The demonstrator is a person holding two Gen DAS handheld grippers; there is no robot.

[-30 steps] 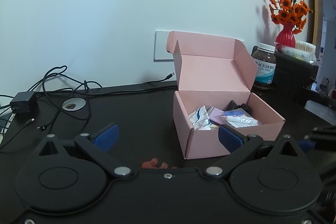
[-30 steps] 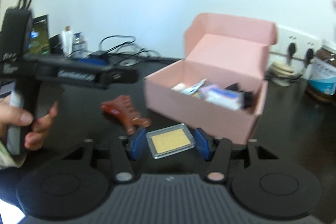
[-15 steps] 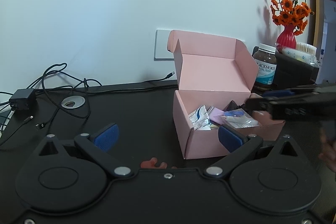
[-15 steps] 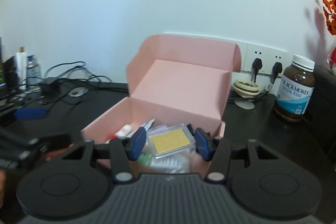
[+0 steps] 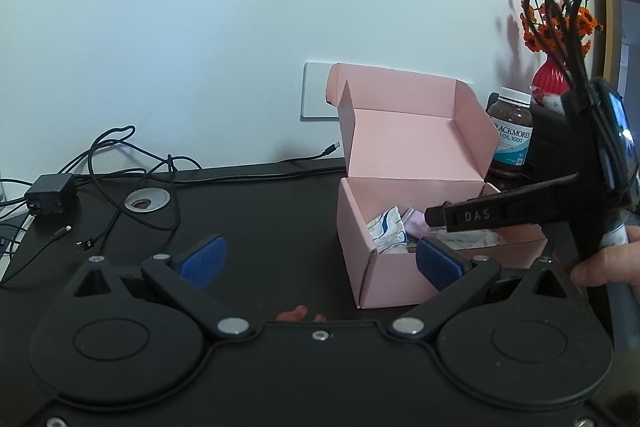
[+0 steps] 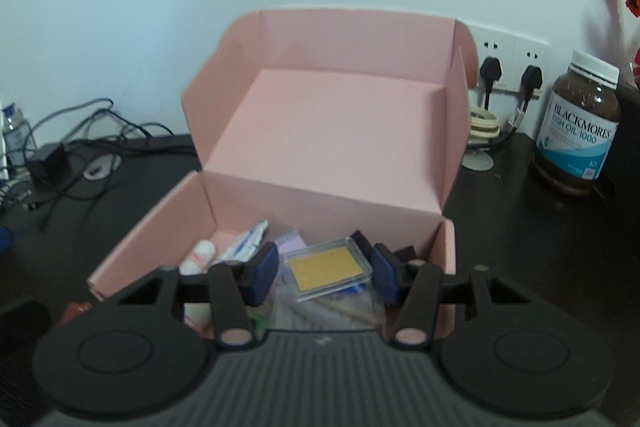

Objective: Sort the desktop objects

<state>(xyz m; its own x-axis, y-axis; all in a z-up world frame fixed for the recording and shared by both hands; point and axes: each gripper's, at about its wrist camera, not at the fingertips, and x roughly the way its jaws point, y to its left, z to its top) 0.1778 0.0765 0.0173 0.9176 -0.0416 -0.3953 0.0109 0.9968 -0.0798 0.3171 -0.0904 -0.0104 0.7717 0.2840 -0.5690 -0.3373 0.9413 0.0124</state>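
Note:
In the right wrist view my right gripper (image 6: 326, 273) is shut on a clear plastic case (image 6: 329, 268) with a mustard-yellow insert. It holds the case just above the contents of the open pink box (image 6: 160, 227), whose lid stands upright. White sachets (image 6: 240, 247) and a purple packet lie inside. In the left wrist view that tool's black body (image 5: 500, 215) reaches over the box (image 5: 400, 279) from the right, held by a hand (image 5: 604, 267). My left gripper (image 5: 320, 261) is open and empty, level with the box's near-left corner. A reddish hair claw (image 5: 296, 314) peeks out beneath it.
A brown fish-oil bottle (image 6: 576, 123) stands right of the box near two plugged wall sockets (image 6: 508, 71). Black cables and a power adapter (image 5: 50, 193) lie at the back left by a metal grommet (image 5: 146, 203). A red vase of orange flowers (image 5: 552, 79) sits far right.
My right gripper carried the clear case from the table in front of the box to over its inside, coming into the left wrist view from the right. The left gripper stayed put.

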